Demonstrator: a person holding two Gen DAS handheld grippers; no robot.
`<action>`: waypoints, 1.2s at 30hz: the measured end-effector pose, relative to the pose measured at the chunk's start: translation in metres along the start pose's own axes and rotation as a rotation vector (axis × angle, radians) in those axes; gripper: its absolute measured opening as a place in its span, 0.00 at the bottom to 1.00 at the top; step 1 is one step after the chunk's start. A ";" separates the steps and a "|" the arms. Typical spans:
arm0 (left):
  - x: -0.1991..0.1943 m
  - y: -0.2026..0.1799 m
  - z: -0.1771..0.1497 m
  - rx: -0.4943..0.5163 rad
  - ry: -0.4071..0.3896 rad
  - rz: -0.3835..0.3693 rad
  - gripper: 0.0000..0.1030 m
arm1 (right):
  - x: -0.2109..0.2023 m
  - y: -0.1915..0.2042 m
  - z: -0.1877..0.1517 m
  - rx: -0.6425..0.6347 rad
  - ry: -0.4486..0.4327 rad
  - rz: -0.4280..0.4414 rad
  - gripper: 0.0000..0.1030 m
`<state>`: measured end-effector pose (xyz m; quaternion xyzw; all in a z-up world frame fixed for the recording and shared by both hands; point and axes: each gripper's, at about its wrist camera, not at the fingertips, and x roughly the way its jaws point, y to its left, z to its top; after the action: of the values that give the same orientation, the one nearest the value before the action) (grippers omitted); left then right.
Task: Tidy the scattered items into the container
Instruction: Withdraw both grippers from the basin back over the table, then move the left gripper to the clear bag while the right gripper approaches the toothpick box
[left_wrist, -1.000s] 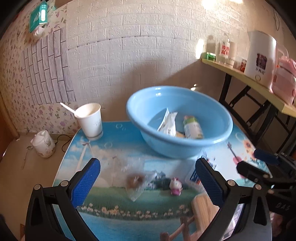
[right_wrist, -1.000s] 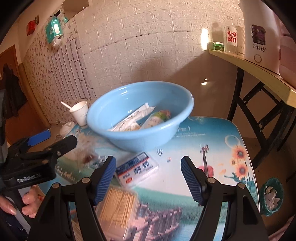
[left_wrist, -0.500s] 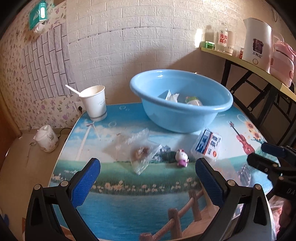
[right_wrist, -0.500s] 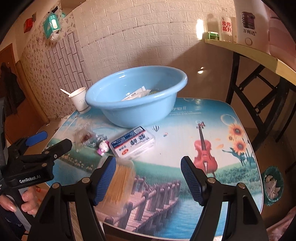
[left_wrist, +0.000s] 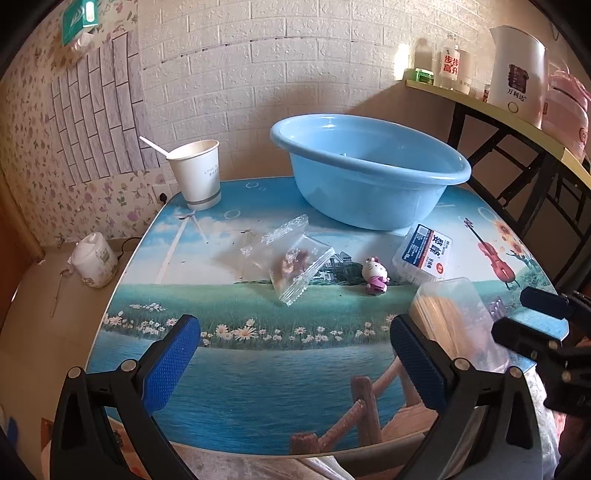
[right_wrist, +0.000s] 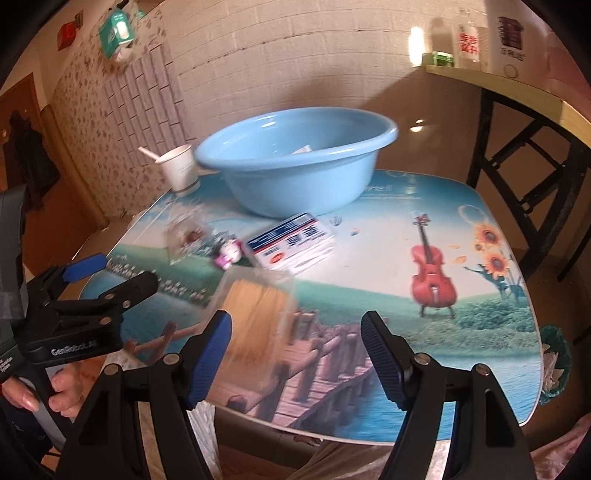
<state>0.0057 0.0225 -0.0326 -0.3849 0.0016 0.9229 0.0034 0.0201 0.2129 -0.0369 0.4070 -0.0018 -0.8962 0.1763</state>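
So both tools were spread wide with nothing in them, the left tool hanging over the near edge of the table and the right tool doing the same over on its side. The blue basin sat at the back of the table with a few packets already in it, though I could barely see in over the rim. Left outside it: a clear zip bag with something brown inside, lying flat mid-table; a little pink cat figure just beside it; a flat labelled box close to the foot of the basin; and a clear tub of toothpicks nearest the right tool, just beyond its left finger. My guess was the tub goes next. It looked light but rigid and slick, so I'd pinch it across the short sides, not too hard, since the lid could pop. The bag would be floppy and crinkly, best grabbed by the zip strip. The figure looked tiny and hard and would probably squirt out of a sloppy pinch.
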 end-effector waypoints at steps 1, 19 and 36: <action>0.001 0.001 0.000 -0.003 0.001 0.001 1.00 | 0.001 0.003 0.000 -0.006 0.002 0.004 0.72; 0.034 0.032 0.008 -0.026 0.020 0.052 1.00 | 0.041 0.030 -0.004 -0.015 0.097 0.020 0.72; 0.053 0.027 0.024 0.000 0.024 0.023 1.00 | 0.047 0.015 -0.001 -0.016 0.076 -0.024 0.64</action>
<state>-0.0489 -0.0040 -0.0530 -0.3958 0.0061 0.9183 -0.0071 -0.0026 0.1839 -0.0699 0.4394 0.0171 -0.8821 0.1689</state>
